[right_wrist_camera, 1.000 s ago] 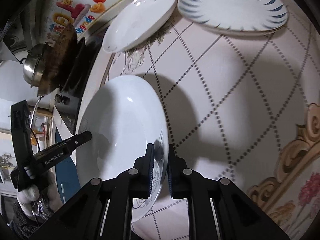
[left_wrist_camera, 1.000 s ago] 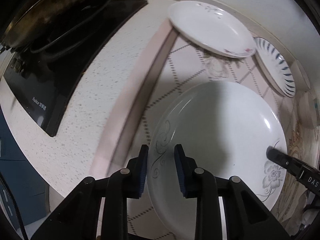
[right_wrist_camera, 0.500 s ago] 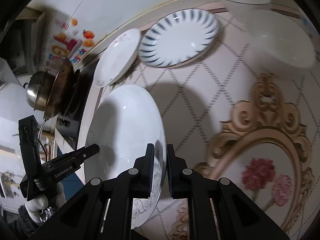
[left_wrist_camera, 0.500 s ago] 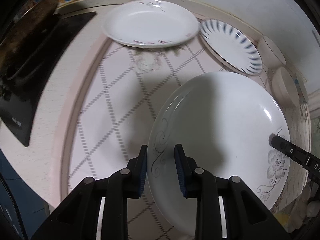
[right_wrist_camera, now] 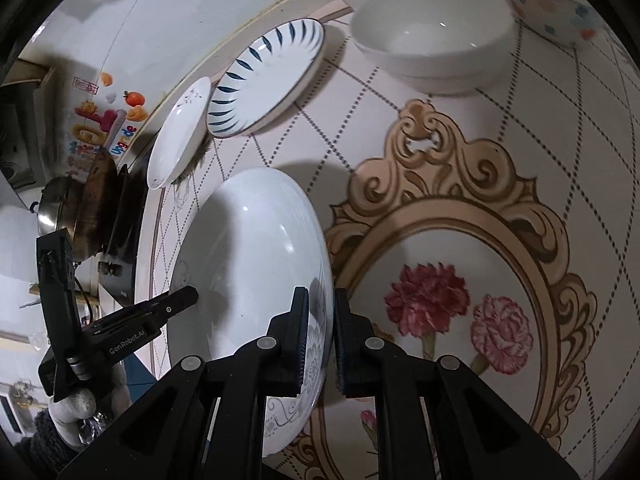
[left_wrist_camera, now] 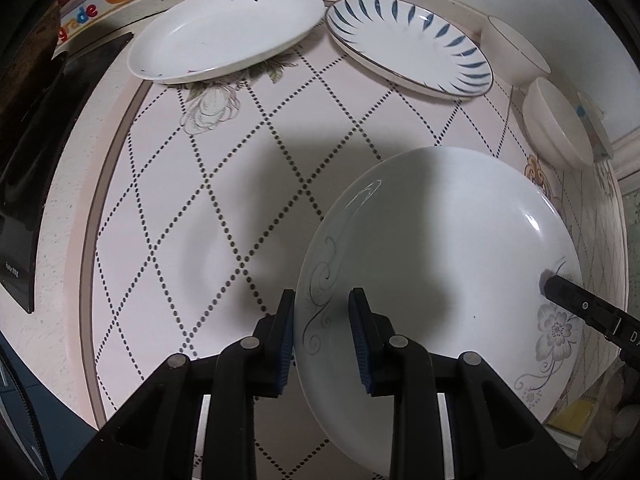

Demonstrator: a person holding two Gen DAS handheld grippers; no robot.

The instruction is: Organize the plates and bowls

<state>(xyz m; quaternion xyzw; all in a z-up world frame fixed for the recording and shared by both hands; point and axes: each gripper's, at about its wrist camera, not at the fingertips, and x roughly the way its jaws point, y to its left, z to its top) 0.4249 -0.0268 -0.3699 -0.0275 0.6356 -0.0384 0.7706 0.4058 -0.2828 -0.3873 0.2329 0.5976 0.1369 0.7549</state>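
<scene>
A large white plate with a grey floral print (left_wrist_camera: 440, 264) is held above the tablecloth by both grippers. My left gripper (left_wrist_camera: 322, 334) is shut on its near rim. My right gripper (right_wrist_camera: 322, 336) is shut on the opposite rim, where the plate (right_wrist_camera: 256, 264) stands edge-on in its view. A white oval plate (left_wrist_camera: 224, 32) and a blue-striped plate (left_wrist_camera: 408, 44) lie at the back. Two white bowls (left_wrist_camera: 556, 124) sit at the back right.
A patterned pink tablecloth (left_wrist_camera: 192, 208) covers the counter. A black cooktop (left_wrist_camera: 24, 152) with a pan (right_wrist_camera: 92, 200) is on the left. A spotted bowl (right_wrist_camera: 556, 12) sits beyond the big white bowl (right_wrist_camera: 432, 44). The wall runs behind the plates.
Both grippers have carried the plate to the right, away from the cooktop; the bowls and the tablecloth's flower medallion have come into view.
</scene>
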